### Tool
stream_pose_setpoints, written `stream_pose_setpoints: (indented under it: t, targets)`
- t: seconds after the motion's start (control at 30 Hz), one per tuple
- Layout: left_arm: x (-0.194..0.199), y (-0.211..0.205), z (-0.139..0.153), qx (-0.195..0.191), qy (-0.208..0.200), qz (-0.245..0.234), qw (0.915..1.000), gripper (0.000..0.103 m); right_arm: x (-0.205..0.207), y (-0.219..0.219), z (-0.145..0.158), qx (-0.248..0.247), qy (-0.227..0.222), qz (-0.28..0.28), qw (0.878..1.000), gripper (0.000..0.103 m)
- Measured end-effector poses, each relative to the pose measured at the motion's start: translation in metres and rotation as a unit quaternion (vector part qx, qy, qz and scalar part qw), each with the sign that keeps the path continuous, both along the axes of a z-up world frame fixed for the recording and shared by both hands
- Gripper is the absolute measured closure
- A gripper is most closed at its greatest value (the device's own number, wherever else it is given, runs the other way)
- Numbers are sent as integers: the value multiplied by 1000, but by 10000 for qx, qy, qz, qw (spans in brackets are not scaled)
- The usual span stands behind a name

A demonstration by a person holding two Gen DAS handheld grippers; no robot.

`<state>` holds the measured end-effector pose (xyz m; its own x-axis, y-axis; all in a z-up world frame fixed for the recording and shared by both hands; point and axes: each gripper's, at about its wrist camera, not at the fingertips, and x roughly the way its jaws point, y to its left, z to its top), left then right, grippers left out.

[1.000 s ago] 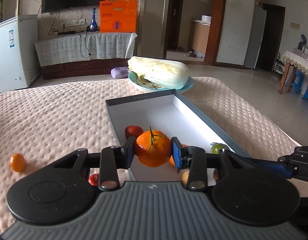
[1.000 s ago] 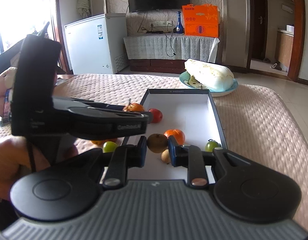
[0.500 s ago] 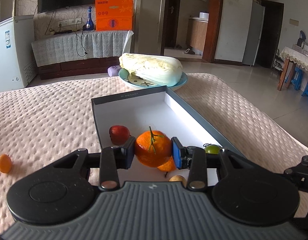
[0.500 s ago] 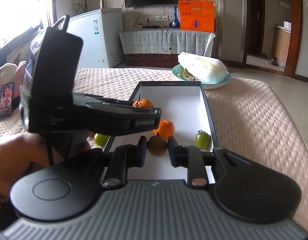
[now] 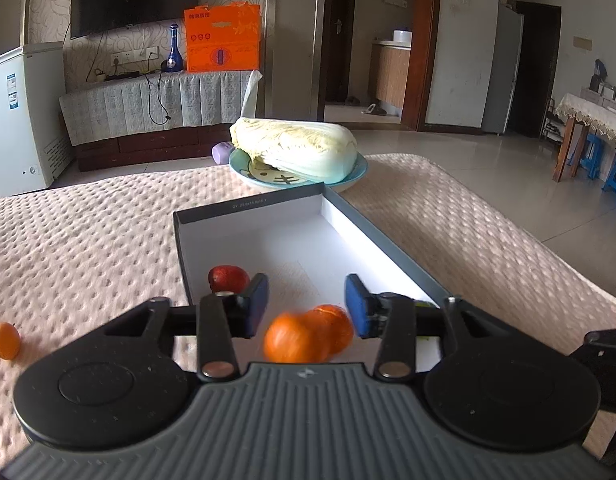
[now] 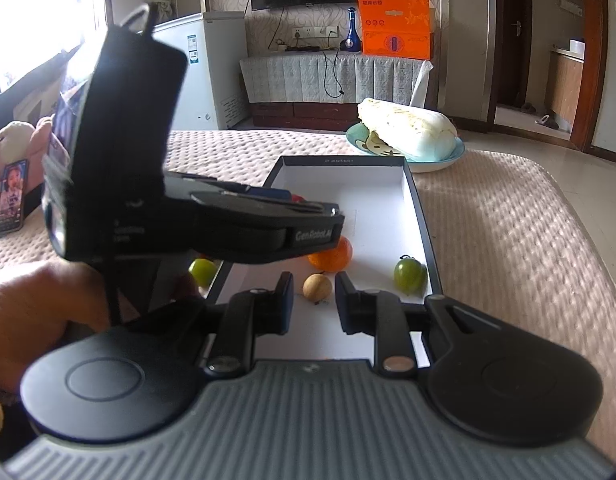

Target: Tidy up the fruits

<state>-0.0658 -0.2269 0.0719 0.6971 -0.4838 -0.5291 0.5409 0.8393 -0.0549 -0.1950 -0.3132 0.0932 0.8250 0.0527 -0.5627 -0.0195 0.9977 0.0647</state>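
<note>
Where the fruit belongs: a long shallow box (image 5: 251, 204) on the bed (image 5: 87, 240), its long axis running from 6 o'clock up to 12 o'clock in the left wrist view, with the far short wall towards a cabbage (image 5: 295, 148) on a plate.
Left gripper (image 5: 306, 300): jaws opening and both pads clear. The mandarin (image 5: 293, 340) is a blur just below and between them, over the near end of the box.
Right gripper (image 6: 314, 312): drawn to its narrowest with nothing pinched.
Mandarin, handling: light, with a soft, loose peel. It is round enough to roll, so it would be best taken across its middle with a gentle squeeze.
Mandarin, heading: nearly a ball with no real long axis, and too smeared to tell where the stalk points. A second orange fruit (image 5: 336, 328) touches it at 2 o'clock.
Red fruit (image 5: 225, 278): inside the box against the left wall, at 10 o'clock of the mandarin.
Green fruit (image 6: 408, 276): in the box by the right wall, stalk up.
Brown fruit (image 6: 316, 288): small, lying on the box floor just past the right gripper's tips.
Left to gather: a kumquat (image 5: 5, 340) on the bed at 9 o'clock, well apart, and a pale green fruit (image 6: 201, 272) just outside the left wall — both small and likely to roll.
</note>
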Motion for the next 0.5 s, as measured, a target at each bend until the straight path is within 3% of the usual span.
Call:
stream_pose_setpoints:
  t: [0.07, 0.5]
  targets:
    - [-1, 2, 3, -76, -45, 14, 10000, 26, 2, -1, -1, 7, 7, -38, 10000, 78]
    - [-9, 22, 20, -247, -293, 30, 9993, 25, 17, 2, -5, 38, -82, -388, 9992, 77]
